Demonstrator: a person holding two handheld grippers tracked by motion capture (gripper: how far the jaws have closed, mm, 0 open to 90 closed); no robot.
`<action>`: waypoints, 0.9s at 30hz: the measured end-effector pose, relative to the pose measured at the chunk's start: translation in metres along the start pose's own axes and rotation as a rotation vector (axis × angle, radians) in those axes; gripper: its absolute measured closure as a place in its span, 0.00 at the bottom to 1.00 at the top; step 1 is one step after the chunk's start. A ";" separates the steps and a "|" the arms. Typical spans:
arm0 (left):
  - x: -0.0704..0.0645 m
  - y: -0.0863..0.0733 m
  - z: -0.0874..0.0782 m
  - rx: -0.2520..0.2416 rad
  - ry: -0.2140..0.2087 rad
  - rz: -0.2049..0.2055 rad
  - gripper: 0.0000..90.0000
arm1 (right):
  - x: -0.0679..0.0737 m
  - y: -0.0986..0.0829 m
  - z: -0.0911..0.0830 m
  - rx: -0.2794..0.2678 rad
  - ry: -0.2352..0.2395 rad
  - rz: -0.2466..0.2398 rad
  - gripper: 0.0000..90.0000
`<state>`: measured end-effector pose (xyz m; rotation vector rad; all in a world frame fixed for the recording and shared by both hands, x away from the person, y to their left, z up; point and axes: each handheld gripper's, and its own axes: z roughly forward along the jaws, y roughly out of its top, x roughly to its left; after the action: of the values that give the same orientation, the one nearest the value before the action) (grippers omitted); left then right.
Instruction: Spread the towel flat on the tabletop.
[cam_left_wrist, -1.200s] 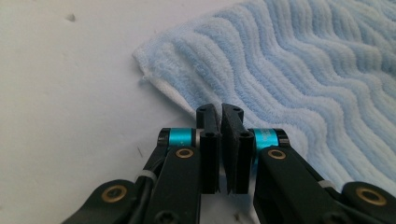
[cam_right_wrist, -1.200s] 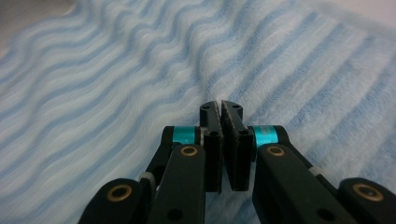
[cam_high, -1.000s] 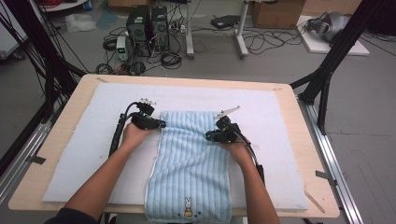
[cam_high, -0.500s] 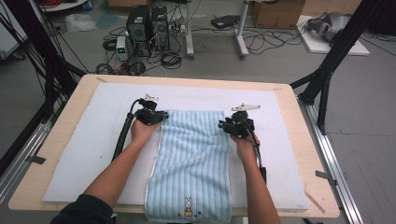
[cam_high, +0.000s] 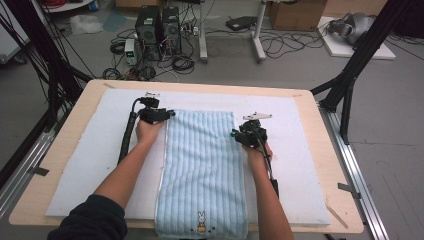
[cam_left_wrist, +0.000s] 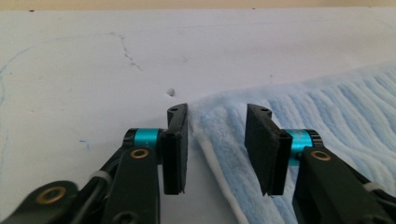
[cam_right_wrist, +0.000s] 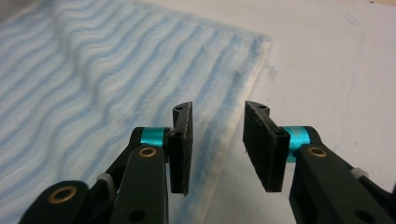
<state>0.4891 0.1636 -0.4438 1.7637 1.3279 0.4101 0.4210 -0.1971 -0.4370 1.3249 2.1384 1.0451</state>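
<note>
**Both grippers open at the towel's far end**

A light blue striped towel (cam_high: 202, 170) lies flat and lengthwise on the white mat (cam_high: 75, 165) that covers the table (cam_high: 330, 165). Its near end, with a small rabbit figure, hangs slightly over the near table edge.

The left gripper (cam_high: 167, 114) sits at the towel's far left corner. In the left gripper view its jaws stand apart with the corner's hem between them, not pinched; the left jaw rests over bare mat, the right over the towel (cam_left_wrist: 327, 107).

The right gripper (cam_high: 234, 134) is at the towel's right edge, a little nearer than the far right corner. In the right gripper view its jaws are parted too, straddling the pale hem: the left jaw over the towel (cam_right_wrist: 93, 70), the right over the mat (cam_right_wrist: 336, 70).
</note>
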 end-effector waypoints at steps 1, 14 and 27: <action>0.000 -0.002 -0.001 -0.002 -0.013 0.003 0.60 | -0.001 0.001 0.003 -0.002 -0.017 0.006 0.69; -0.006 -0.009 -0.021 0.030 -0.079 0.048 0.51 | -0.003 0.018 0.036 0.032 -0.202 -0.011 0.90; -0.020 -0.024 -0.014 0.061 -0.033 0.167 0.82 | -0.003 0.019 -0.006 -0.115 -0.086 0.046 0.67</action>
<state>0.4573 0.1530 -0.4498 1.9313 1.1857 0.4348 0.4291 -0.1975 -0.4188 1.3456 1.9638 1.0910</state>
